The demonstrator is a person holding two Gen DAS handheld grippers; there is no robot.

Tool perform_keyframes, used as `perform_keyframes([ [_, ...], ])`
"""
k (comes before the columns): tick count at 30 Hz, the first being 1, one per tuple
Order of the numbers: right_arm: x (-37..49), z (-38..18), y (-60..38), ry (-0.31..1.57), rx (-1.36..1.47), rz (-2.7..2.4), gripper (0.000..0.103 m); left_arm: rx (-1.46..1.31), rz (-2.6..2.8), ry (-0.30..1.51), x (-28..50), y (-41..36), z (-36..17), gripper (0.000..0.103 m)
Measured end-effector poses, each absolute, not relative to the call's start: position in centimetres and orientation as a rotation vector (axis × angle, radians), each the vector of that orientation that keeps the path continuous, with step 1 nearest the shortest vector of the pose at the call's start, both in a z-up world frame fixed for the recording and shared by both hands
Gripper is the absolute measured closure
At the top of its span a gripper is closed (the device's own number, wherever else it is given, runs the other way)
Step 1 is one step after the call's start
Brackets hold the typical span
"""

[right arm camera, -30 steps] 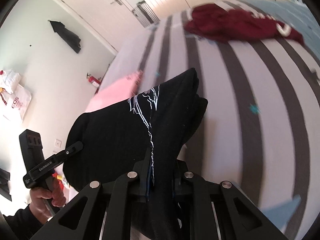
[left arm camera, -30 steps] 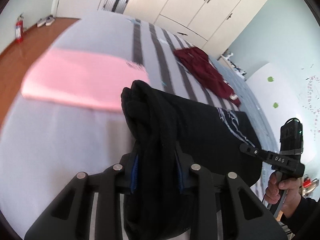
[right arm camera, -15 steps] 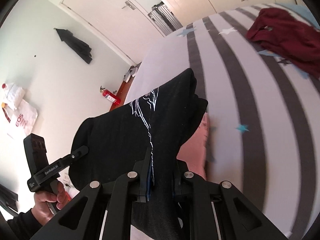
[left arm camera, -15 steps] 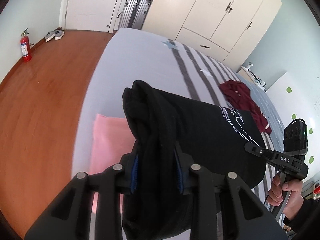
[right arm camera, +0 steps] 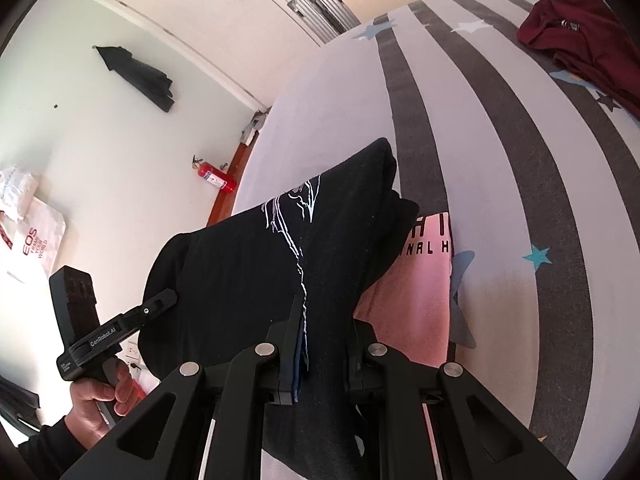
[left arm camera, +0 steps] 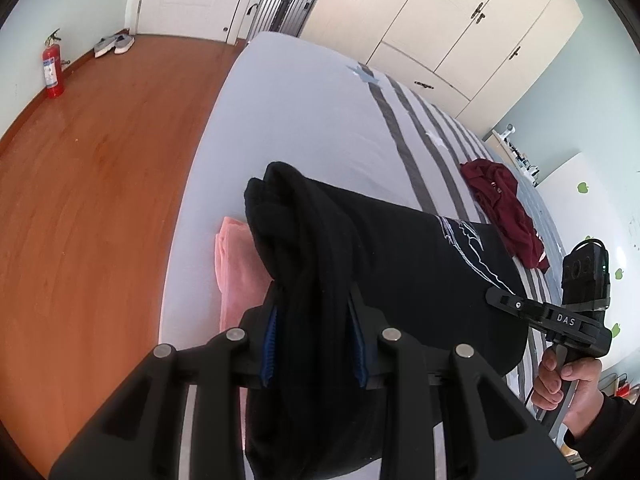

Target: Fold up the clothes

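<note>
Black shirt (left arm camera: 400,264) hangs clamped between left gripper (left arm camera: 314,344) and right gripper (right arm camera: 322,356), above the pink garment (right arm camera: 412,296) on the bed (left arm camera: 304,120).

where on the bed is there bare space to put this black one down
Bare sheet lies beyond the pink folded garment, toward the wardrobe end of the bed, left of the dark stripes. The stripes up to the maroon garment are also free. Crowded: the pink garment's spot, directly below the black shirt.
</note>
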State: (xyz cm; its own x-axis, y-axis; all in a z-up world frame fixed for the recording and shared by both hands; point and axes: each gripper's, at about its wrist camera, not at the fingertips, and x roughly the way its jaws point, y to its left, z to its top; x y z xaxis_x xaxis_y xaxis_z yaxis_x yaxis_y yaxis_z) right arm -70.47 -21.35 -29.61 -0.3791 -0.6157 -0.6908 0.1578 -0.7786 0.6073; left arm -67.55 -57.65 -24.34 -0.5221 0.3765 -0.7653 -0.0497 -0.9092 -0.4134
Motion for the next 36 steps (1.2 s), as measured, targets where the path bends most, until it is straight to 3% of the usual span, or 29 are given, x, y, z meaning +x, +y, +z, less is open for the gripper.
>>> perform_keyframes([
  [9,-71.2,-32.0,-21.1,-0.622,1.451,-2.145,0.090,-1.443,2.521,-0.481,-67.5,-57.1,-26.7,0.075],
  [13,-71.6,-32.8,-21.1,-0.555,1.470,-2.174,0.078,-1.441,2.558,-0.485,-67.3,-57.4,-27.1,0.063],
  [17,-71.1,-32.5,-18.7,-0.598,1.446,-2.198,0.076,-1.380,2.669,-0.408,-66.2,-57.8,-25.5,0.063],
  [23,-70.1,-32.0,-17.1,-0.511,1.417,-2.287,0.074,-1.399,2.741,-0.258,-66.1,-58.0,-25.2,0.063],
  [29,-68.3,-27.1,-21.2,-0.108,1.164,-2.548,0.075,-1.186,2.870,-0.059,-66.5,-53.3,-21.9,0.078],
  [32,-69.3,-26.0,-25.1,-0.027,1.092,-2.537,0.076,-1.157,2.834,-0.042,-68.2,-50.8,-22.3,0.087],
  [36,-71.0,-26.0,-29.6,0.031,1.050,-2.528,0.077,-1.227,2.809,-0.036,-70.3,-49.2,-24.3,0.087],
])
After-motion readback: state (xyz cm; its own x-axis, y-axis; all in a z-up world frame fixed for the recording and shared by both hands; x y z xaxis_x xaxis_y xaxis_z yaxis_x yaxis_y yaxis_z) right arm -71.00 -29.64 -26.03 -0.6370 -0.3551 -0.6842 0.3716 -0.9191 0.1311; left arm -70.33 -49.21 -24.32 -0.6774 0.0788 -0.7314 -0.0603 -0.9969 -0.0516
